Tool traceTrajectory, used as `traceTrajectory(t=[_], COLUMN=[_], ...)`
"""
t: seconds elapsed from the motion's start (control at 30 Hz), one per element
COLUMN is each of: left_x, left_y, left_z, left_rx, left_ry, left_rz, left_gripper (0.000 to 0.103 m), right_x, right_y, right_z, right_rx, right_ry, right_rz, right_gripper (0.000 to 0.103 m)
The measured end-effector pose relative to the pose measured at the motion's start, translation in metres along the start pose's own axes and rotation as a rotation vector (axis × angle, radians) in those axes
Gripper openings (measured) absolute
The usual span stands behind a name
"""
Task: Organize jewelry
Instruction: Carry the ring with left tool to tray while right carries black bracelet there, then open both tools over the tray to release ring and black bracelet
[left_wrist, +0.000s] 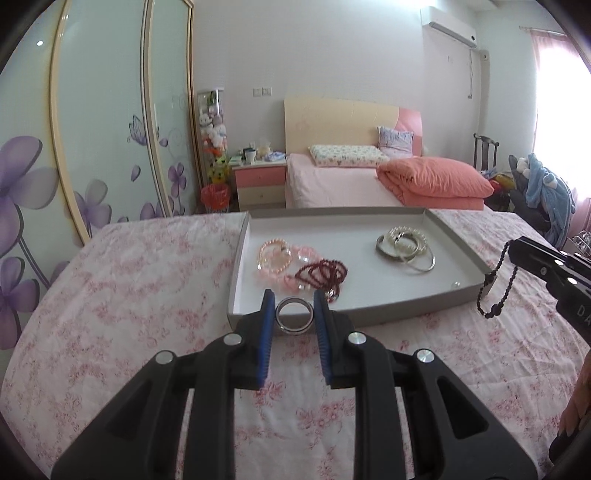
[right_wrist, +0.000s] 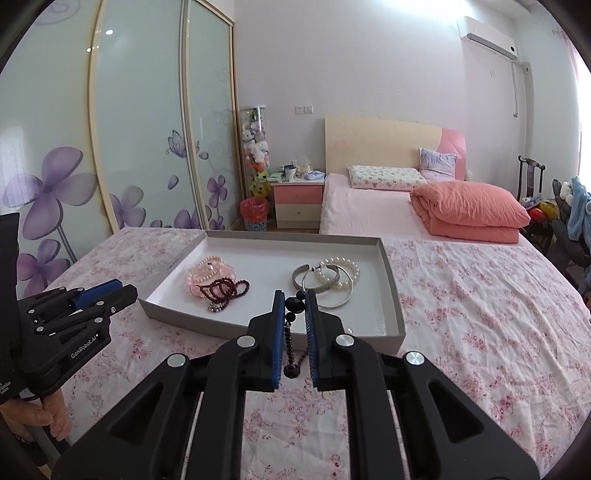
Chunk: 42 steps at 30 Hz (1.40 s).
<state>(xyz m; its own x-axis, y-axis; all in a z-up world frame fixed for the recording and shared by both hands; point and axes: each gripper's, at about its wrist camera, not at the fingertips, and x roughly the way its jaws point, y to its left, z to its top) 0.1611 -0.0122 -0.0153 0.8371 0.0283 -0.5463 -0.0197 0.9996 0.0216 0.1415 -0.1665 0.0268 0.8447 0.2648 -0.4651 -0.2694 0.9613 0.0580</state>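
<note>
My left gripper (left_wrist: 294, 301) is shut on a wide silver bangle (left_wrist: 294, 319), held above the near edge of the grey tray (left_wrist: 369, 306). My right gripper (right_wrist: 294, 300) is shut on a black bead string (right_wrist: 291, 341) that hangs down between its blue pads (right_wrist: 277, 325); the same black bead string (left_wrist: 495, 288) dangles at the right in the left wrist view. Inside the tray lie pink and pearl bracelets (left_wrist: 275, 254) with a dark red bead bracelet (left_wrist: 321, 275) on the left, and silver bangles with a pearl bracelet (left_wrist: 406, 247) on the right.
The tray (right_wrist: 389, 280) rests on a pink floral cloth (right_wrist: 480, 314). Beyond it stand a bed with an orange folded quilt (right_wrist: 469, 212), a pink nightstand (right_wrist: 297, 203) and a flower-printed wardrobe (right_wrist: 122, 147). A hand (right_wrist: 44, 417) holds the left gripper's handle.
</note>
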Motion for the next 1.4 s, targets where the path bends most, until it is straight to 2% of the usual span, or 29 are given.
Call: traceTrajectory(t=[0.53, 0.97, 1.17, 1.4], left_x=[-0.002, 0.026, 0.047, 0.080], left_y=[-0.006, -0.014, -0.012, -0.012], left_z=[0.007, 0.046, 0.056, 0.058], left_rx=[0.008, -0.008, -0.022, -0.027], left_ry=[-0.021, -0.055, -0.042, 0.013], left_rz=[-0.014, -0.043, -0.055, -0.062], left_gripper=[0.022, 0.022, 0.022, 0.022], right_x=[-0.001, 0.020, 0.043, 0.079], right_y=[0.006, -0.004, -0.011, -0.013], right_z=[0.013, 0.046, 0.050, 0.042], right_rx=[-0.014, -0.007, 0.014, 0.042], right_ry=[-0.034, -0.096, -0.074, -0.006], right_rz=[0.008, -0.022, -0.022, -0.021], right_gripper=[0.012, 0.012, 0.012, 0.012])
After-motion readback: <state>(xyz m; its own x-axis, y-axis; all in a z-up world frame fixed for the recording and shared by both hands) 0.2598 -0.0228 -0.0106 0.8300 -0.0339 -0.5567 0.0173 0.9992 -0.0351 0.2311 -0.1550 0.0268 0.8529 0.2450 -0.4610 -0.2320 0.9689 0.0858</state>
